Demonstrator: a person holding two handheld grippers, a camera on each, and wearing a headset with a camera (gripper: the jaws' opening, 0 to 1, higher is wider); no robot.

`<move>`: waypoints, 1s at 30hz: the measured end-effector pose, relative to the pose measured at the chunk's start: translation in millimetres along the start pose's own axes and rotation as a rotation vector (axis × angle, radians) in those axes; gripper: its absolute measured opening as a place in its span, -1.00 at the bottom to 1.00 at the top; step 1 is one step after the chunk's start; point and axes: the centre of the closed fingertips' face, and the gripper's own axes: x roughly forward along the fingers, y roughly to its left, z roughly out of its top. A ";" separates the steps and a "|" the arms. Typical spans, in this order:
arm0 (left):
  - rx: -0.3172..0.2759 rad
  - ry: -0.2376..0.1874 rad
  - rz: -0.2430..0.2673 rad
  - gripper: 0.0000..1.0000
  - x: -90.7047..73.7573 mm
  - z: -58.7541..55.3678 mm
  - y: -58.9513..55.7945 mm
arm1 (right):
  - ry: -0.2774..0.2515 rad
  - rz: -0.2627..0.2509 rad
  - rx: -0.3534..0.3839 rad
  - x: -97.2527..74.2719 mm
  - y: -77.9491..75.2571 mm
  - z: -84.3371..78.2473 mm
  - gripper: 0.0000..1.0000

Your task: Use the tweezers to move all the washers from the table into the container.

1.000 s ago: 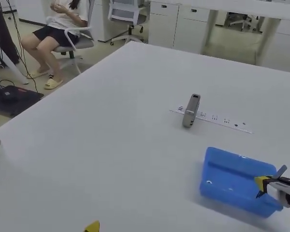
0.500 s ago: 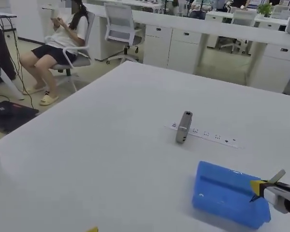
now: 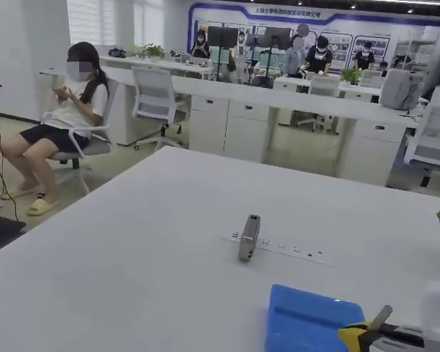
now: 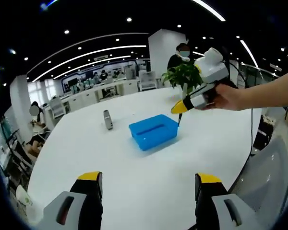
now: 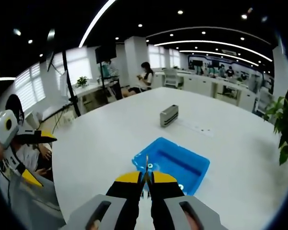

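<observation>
The blue container (image 3: 312,319) sits on the white table (image 3: 132,264) at the bottom of the head view. My right gripper (image 3: 359,336) is at its near right corner, shut on the tweezers (image 3: 381,317). In the right gripper view the tweezers (image 5: 146,165) stick out from the shut jaws (image 5: 146,179), pointing over the container (image 5: 175,160). A small pale ring (image 5: 181,187) lies inside it. In the left gripper view my left gripper (image 4: 146,184) is open and holds nothing. The container (image 4: 153,131) lies ahead of it, and a hand holds the right gripper (image 4: 182,105) above the container's right end.
A grey device (image 3: 248,237) stands on a white power strip (image 3: 286,249) beyond the container. A potted plant (image 4: 182,74) stands at the far table edge. A person sits on a chair (image 3: 81,143) at the left, and desks and several people are behind.
The head camera has tilted up, so the table and container sit lower in the picture and the room shows. The right gripper with the tweezers stays at the container's right end.
</observation>
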 end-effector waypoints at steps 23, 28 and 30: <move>-0.070 -0.122 -0.618 -0.13 9.1 112.5 -76.5 | -0.030 0.393 -0.031 -61.2 102.5 6.6 -0.91; -0.075 -0.100 -0.774 -0.27 9.0 117.4 -101.1 | -0.001 0.465 -0.040 -66.1 114.2 -0.1 -0.92; -0.083 -0.086 -0.827 -0.31 8.1 118.4 -109.2 | 0.013 0.486 -0.050 -66.7 119.4 -3.1 -0.92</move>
